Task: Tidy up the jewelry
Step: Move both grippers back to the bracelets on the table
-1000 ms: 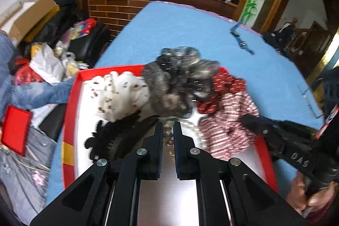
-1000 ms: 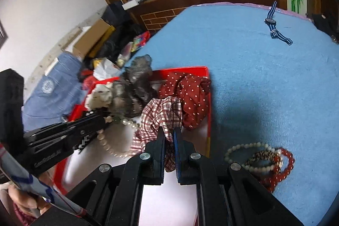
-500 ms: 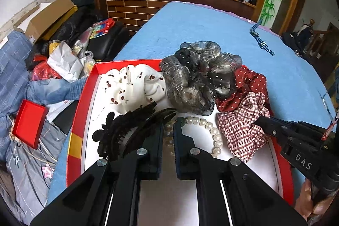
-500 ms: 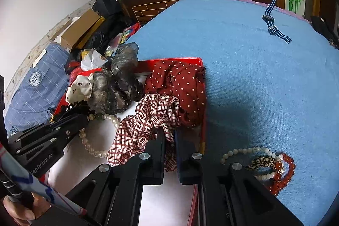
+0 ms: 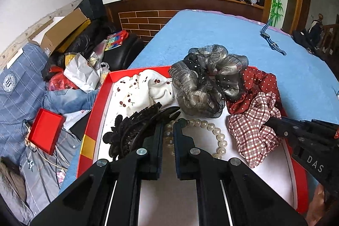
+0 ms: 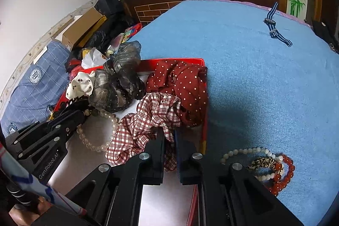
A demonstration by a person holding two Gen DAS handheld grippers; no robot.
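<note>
A red tray with a white floor holds a pearl bracelet, a black hair claw, and white, grey, red dotted and plaid scrunchies. My left gripper is shut on the pearl bracelet's near beads beside the claw. My right gripper is shut on a fold of the plaid scrunchie at the tray's right side. Each gripper shows in the other's view, the right gripper and the left gripper.
On the blue cloth right of the tray lie a pale bead bracelet, a leopard-print bracelet and a red bead bracelet. A striped-strap watch lies far back. Clutter, boxes and clothes fill the floor left of the table.
The left gripper has tipped and drawn back from the scrunchies, and more of the pearl bracelet now shows on the tray floor. The right gripper stays on the plaid scrunchie.
</note>
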